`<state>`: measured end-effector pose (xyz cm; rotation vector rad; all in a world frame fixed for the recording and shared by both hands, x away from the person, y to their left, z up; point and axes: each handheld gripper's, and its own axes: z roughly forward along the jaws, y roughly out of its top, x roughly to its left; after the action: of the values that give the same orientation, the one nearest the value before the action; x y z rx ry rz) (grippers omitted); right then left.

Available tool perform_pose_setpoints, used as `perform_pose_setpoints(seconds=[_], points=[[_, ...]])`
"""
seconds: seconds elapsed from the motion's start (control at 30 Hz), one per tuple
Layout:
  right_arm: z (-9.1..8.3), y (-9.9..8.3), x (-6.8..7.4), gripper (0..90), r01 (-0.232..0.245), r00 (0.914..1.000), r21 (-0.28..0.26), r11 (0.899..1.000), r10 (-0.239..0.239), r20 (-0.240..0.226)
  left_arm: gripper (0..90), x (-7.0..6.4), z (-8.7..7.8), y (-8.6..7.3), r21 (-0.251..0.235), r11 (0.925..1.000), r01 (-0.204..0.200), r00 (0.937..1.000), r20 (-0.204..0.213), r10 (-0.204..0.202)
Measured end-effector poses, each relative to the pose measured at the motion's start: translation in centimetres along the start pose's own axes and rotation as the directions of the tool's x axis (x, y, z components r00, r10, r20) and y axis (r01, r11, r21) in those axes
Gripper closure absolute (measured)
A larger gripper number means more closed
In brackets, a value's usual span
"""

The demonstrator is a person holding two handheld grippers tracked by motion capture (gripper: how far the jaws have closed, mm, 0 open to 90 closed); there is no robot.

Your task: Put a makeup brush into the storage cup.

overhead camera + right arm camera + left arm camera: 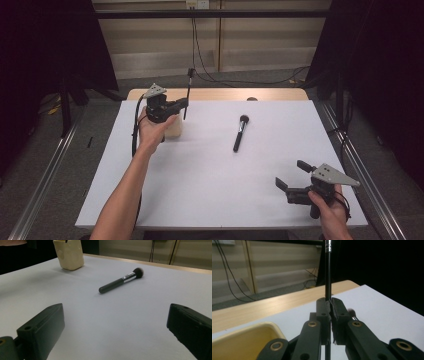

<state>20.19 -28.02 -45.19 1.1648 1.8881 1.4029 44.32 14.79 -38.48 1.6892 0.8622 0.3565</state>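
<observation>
1. Thin brush [188, 93] – held upright betw. jaws of left gripper [183, 104], handle running above and below the jaw tips; metal ferrule near top in left gripper view [327, 247]. Bristle end not discernible. Left gripper [330, 312] clamped on it, jaws together round the stem.

2. Cream cup [173, 127] – directly under/behind left gripper, partly hidden by the hand; rim at lower left of jaws in left gripper view [242, 333]. Stands upright on table [210, 195]. In right gripper view, far off upper left of jaws [69, 254]; a small dark item at its rim, too small to ID. Contents otherwise can't be seen.

3. Powder brush [240, 133] – lying flat on table, between the two grippers, well apart from both; bristle head pointing away from person. Right gripper view: ahead of jaws, centre [121, 280], black handle, silver ferrule, dark head.

4. Right gripper [295, 176] – near front right corner of table, jaws wide apart, nothing betw. them, touching nothing; pads flank bare table surface [112, 325].
</observation>
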Motion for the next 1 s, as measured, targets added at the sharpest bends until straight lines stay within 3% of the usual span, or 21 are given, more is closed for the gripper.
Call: perform_pose_setpoints(seconds=[0.3,0.53,1.0], points=[[0.0,0.0,0.0,0.9,0.001,1.0000,0.000,1.000,-0.001,-0.002,85.7,-0.3,-1.2,0.7,-0.079,0.9965,-0.028,0.9996,0.003,0.028],[0.0,0.0,0.0,0.9,0.000,1.0000,0.000,1.000,0.000,-0.002,85.7,-0.2,-1.8,1.1,-0.094,0.9951,-0.031,0.9995,0.003,0.031],[0.0,0.0,0.1,0.9,-0.001,1.0000,-0.004,1.000,0.001,-0.002,85.8,1.0,-3.4,2.6,-0.120,0.9922,-0.034,0.9987,-0.041,0.029]])
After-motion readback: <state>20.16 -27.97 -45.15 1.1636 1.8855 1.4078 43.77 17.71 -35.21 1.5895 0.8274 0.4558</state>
